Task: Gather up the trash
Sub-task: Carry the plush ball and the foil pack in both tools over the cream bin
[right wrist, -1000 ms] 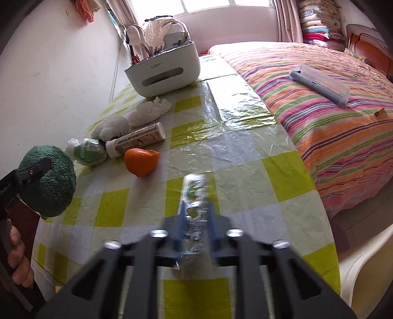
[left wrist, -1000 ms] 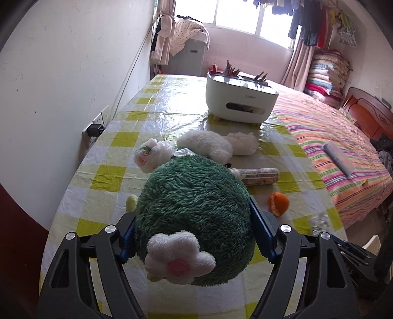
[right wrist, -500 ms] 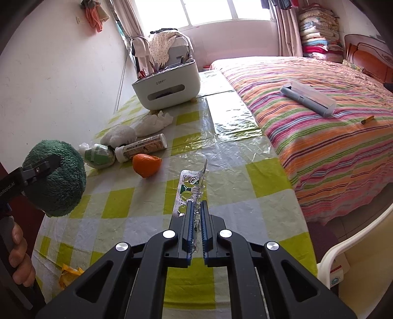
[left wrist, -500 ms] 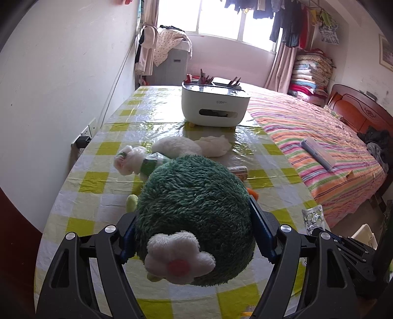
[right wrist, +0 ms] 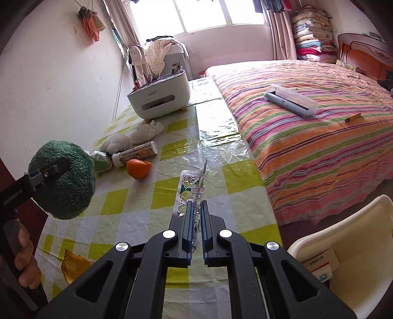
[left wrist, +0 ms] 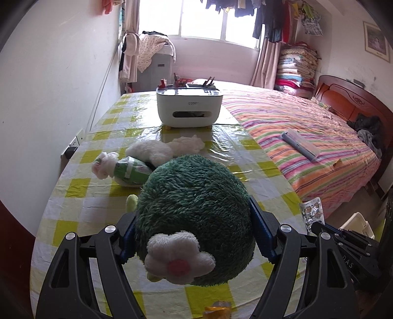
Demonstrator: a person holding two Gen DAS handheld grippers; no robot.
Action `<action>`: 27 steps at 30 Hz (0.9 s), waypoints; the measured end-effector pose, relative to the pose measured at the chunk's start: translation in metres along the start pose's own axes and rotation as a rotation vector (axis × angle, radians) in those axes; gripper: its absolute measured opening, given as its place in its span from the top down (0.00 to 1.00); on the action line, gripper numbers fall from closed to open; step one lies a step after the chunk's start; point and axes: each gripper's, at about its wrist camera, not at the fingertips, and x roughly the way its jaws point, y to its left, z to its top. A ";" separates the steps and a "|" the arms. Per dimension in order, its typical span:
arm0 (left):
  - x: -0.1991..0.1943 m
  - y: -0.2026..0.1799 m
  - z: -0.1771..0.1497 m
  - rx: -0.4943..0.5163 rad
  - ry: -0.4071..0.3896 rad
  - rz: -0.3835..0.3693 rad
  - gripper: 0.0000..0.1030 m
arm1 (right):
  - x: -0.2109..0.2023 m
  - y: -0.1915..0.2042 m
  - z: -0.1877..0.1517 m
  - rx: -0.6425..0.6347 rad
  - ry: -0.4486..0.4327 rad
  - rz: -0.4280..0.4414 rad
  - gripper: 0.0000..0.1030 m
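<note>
My left gripper (left wrist: 194,235) has its jaws clamped around the green plush ball (left wrist: 196,216); my right gripper's (right wrist: 196,208) jaws pinch a blister pack (right wrist: 188,190).

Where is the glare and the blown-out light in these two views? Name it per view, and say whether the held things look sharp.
Left wrist view: the window is blown out and glare streaks the tablecloth; the green plush toy is sharp.
Right wrist view: the window is again overexposed, glare shines on the cloth beside the bed; the blister pack reads crisply; fisheye bends the edges.
</note>
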 end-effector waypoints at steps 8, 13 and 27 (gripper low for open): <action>-0.007 -0.025 -0.005 0.045 -0.003 -0.016 0.28 | -0.021 -0.013 0.000 0.009 -0.034 -0.005 0.94; -0.011 -0.038 -0.009 0.069 -0.008 -0.025 0.27 | -0.032 -0.020 0.000 0.010 -0.056 -0.012 0.94; -0.022 -0.087 -0.023 0.154 -0.009 -0.079 0.27 | -0.062 -0.043 -0.003 0.024 -0.125 -0.037 0.94</action>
